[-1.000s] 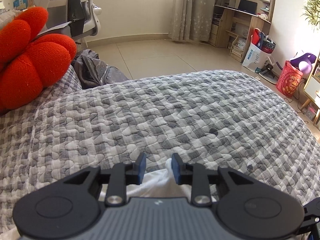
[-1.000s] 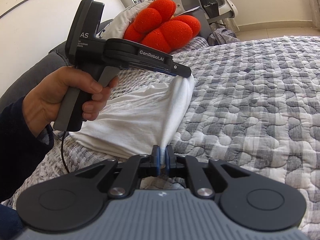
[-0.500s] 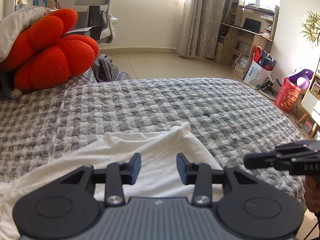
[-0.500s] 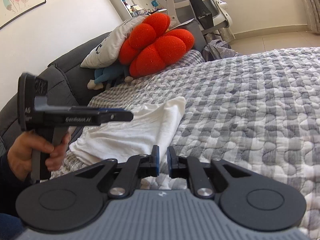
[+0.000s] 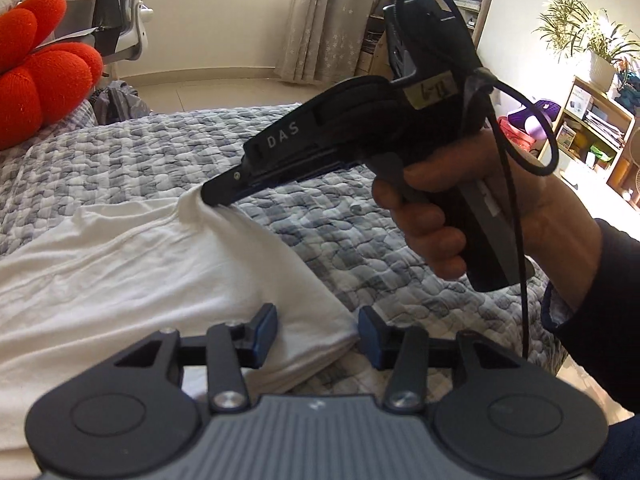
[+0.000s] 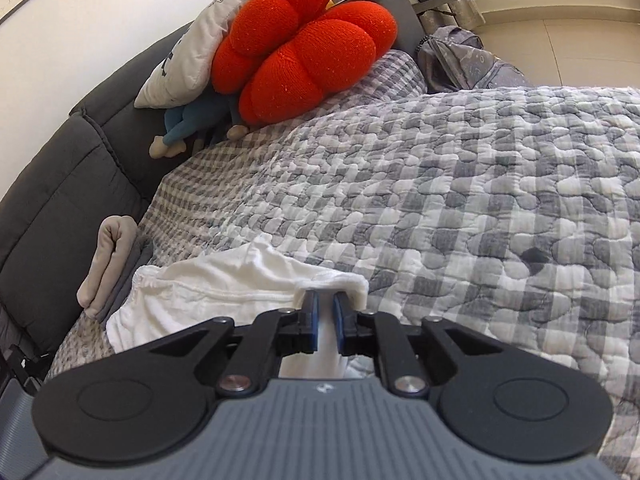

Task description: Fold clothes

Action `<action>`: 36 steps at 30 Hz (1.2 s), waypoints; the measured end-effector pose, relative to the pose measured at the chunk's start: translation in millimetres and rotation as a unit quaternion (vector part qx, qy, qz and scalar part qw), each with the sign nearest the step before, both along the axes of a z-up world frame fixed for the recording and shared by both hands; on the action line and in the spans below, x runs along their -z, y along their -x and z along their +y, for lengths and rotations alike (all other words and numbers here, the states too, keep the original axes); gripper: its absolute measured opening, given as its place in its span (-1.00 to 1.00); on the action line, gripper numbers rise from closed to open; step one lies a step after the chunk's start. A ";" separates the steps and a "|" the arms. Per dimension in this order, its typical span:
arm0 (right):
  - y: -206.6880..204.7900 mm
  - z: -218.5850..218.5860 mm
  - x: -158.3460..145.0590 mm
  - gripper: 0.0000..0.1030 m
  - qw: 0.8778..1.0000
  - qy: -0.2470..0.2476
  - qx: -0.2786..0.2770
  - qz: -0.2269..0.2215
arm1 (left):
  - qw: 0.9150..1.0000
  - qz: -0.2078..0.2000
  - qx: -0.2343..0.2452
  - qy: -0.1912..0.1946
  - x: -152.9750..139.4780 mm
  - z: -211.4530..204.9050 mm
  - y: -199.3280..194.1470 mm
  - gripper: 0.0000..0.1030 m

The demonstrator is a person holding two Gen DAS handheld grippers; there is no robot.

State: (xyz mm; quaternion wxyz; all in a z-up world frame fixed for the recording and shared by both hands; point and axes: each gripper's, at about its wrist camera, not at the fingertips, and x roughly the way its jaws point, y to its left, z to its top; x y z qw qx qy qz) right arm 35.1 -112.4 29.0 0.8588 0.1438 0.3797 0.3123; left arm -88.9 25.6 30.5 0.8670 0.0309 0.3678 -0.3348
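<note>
The white shirt (image 5: 132,272) lies partly folded on the quilt (image 6: 460,200), a doubled edge showing just under the left gripper (image 5: 318,330). That gripper's jaws are opening, wide apart over the near corner, nothing pinched. The right gripper (image 6: 325,308) has clamped down on the far corner, a thin strip of cloth between its pads, tugging it up. At least one more fold seems left, then smoothing.

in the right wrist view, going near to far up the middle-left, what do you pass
right gripper pinching the white garment → checked quilt → blue plush toy → red knitted cushion
</note>
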 end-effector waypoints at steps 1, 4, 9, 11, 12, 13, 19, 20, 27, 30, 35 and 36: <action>0.5 -1.5 -3.0 -0.91 1.000 0.006 0.008 -0.013 | 1.000 -0.001 0.002 0.000 0.4 0.5 1.1 -0.10; 1.7 -0.9 -10.5 -0.91 0.999 0.021 0.019 -0.042 | 1.000 0.002 0.003 0.004 0.2 3.5 4.0 -0.10; 18.0 9.5 -20.1 -0.82 0.997 0.005 -0.036 -0.062 | 1.000 0.010 -0.022 0.013 -5.4 11.0 6.1 -0.06; 19.2 18.6 -16.5 -0.81 0.996 0.017 -0.065 -0.051 | 0.999 0.010 -0.023 0.022 0.6 15.0 7.7 -0.01; 17.0 25.3 -12.4 -0.81 0.995 0.044 -0.072 -0.046 | 0.999 0.007 -0.022 0.027 1.5 16.7 9.4 0.02; 12.5 30.2 -7.2 -0.81 0.994 0.075 -0.067 -0.044 | 0.999 0.009 -0.019 0.029 1.6 18.0 10.9 0.03; -7.6 18.3 3.9 -1.00 0.996 0.070 -0.034 -0.044 | 0.999 0.015 -0.017 0.042 3.0 30.7 19.8 0.05; -6.8 19.0 2.8 -1.00 0.995 0.083 -0.022 -0.055 | 0.999 0.013 -0.015 0.045 3.9 33.0 21.4 0.05; 8.0 14.5 -5.4 -0.66 0.984 0.144 0.037 -0.096 | 0.997 0.025 -0.025 0.074 3.2 46.7 25.9 0.08; 25.8 -1.5 -14.0 -0.32 0.986 0.121 0.062 -0.096 | 0.993 0.030 -0.053 0.098 -0.5 66.5 29.9 0.14; 60.6 -26.8 -13.9 -0.06 0.996 0.051 0.053 -0.048 | 0.988 0.000 -0.113 0.108 -5.6 119.3 48.0 0.30; 66.4 -29.6 -12.0 -0.06 0.997 0.038 0.051 -0.037 | 0.985 -0.002 -0.128 0.114 -4.6 128.8 49.2 0.32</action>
